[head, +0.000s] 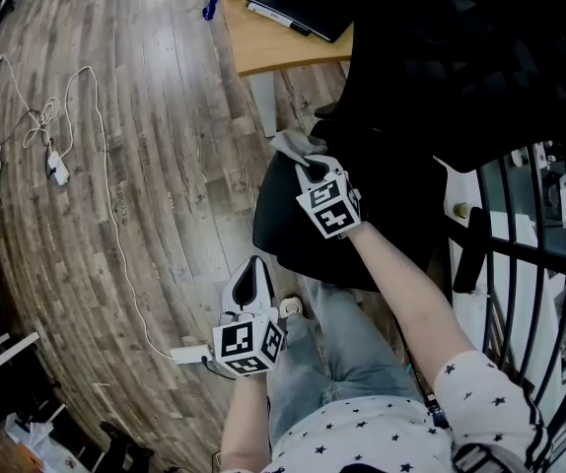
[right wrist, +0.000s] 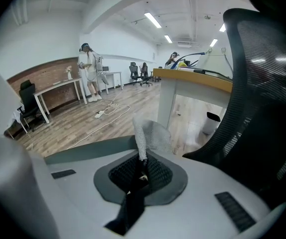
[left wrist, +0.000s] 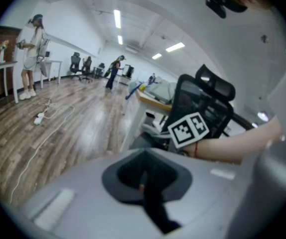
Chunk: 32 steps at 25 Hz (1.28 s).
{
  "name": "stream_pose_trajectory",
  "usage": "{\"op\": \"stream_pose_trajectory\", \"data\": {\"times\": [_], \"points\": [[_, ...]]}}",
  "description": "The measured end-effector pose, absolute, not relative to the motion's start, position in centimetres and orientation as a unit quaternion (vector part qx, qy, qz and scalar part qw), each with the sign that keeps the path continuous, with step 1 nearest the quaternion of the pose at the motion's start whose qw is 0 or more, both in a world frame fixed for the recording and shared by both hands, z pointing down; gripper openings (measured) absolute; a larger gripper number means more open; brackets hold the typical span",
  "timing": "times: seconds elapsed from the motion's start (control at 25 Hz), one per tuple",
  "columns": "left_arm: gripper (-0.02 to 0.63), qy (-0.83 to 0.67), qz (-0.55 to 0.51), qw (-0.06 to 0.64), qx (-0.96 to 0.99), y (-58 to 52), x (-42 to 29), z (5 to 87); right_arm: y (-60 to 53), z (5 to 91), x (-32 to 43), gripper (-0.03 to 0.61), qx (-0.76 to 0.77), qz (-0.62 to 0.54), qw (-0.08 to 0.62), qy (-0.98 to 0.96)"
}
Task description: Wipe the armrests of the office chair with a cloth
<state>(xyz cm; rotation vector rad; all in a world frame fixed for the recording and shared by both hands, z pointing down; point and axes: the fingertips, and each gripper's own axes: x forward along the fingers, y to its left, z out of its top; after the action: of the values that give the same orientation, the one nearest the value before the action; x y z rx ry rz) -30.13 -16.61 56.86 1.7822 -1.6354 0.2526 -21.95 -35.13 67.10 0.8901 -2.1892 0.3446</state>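
Left gripper [head: 253, 276] hangs idle, jaws together on nothing. Right gripper [head: 314, 169] is clamped on cloth [head: 295, 146] at edge of chair [head: 401, 205] seat. Wiping looks not yet begun. Next: press cloth onto armrest [head: 471, 249] and rub.

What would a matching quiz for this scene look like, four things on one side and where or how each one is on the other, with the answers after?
Things
1. cloth
2. left gripper
3. flat black item
4. white power strip

Place or state
A. lying on the wooden floor
B. lying on the desk
C. pinched in the right gripper
D. jaws together, holding nothing

Pairs: 1-C, 2-D, 3-B, 4-A
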Motion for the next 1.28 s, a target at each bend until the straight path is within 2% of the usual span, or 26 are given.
{"op": "stream_pose_trajectory", "data": {"times": [1.28], "points": [[0.007, -0.626, 0.091, 0.351, 0.690, -12.7, -30.5, 56.0, -30.7, 67.0, -23.8, 0.028, 0.311, 0.131, 0.404, -0.850]]}}
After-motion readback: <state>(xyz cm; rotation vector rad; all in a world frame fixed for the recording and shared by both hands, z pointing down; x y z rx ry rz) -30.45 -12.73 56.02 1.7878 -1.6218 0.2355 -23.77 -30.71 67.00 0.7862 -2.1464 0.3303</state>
